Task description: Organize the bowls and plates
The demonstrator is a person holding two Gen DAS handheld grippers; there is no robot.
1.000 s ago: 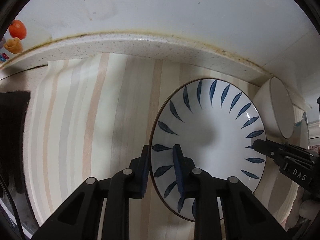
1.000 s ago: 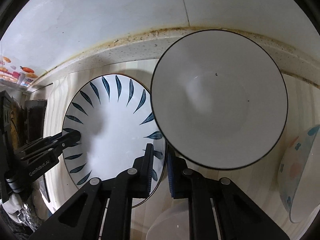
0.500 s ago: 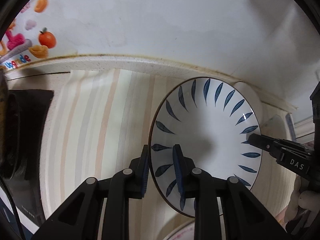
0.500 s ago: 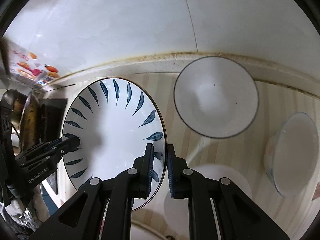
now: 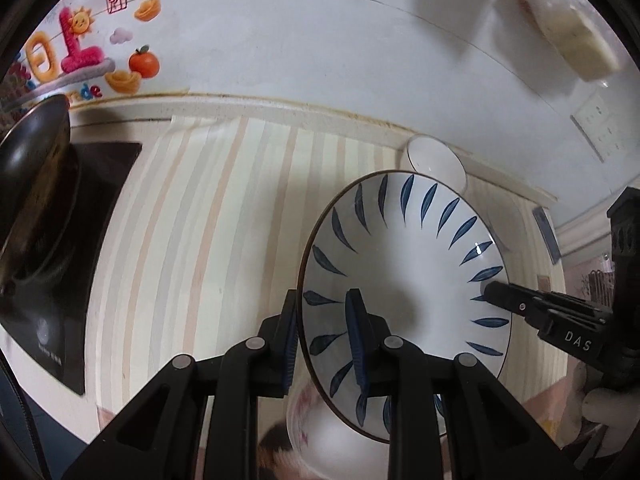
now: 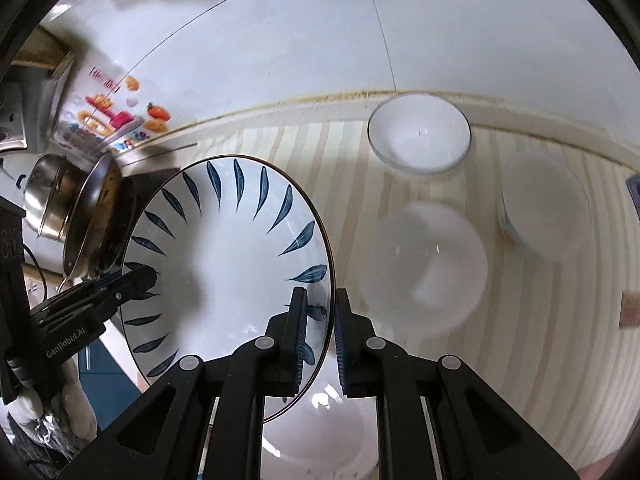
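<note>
A white plate with blue leaf marks (image 5: 404, 272) is held in the air above the striped counter, gripped on both sides. My left gripper (image 5: 326, 332) is shut on its left rim. My right gripper (image 6: 320, 328) is shut on its right rim; the plate also shows in the right wrist view (image 6: 224, 264). The right gripper shows in the left wrist view (image 5: 500, 294), and the left gripper in the right wrist view (image 6: 136, 280). A white bowl (image 6: 419, 140) stands by the back wall. Two more white bowls (image 6: 424, 268) (image 6: 544, 208) stand nearer, blurred.
Another white bowl (image 6: 324, 432) lies below the plate near the front edge; a pink-patterned bowl (image 5: 320, 424) shows below the plate. A black stove top (image 5: 80, 240) with a dark wok (image 5: 28, 184) is at the left. A steel pot (image 6: 52, 196) stands behind it. The tiled wall runs along the back.
Both grippers have lifted the plate well up from the counter and pulled back. The bowls now look smaller and farther below. The stove and wall stickers came into view.
</note>
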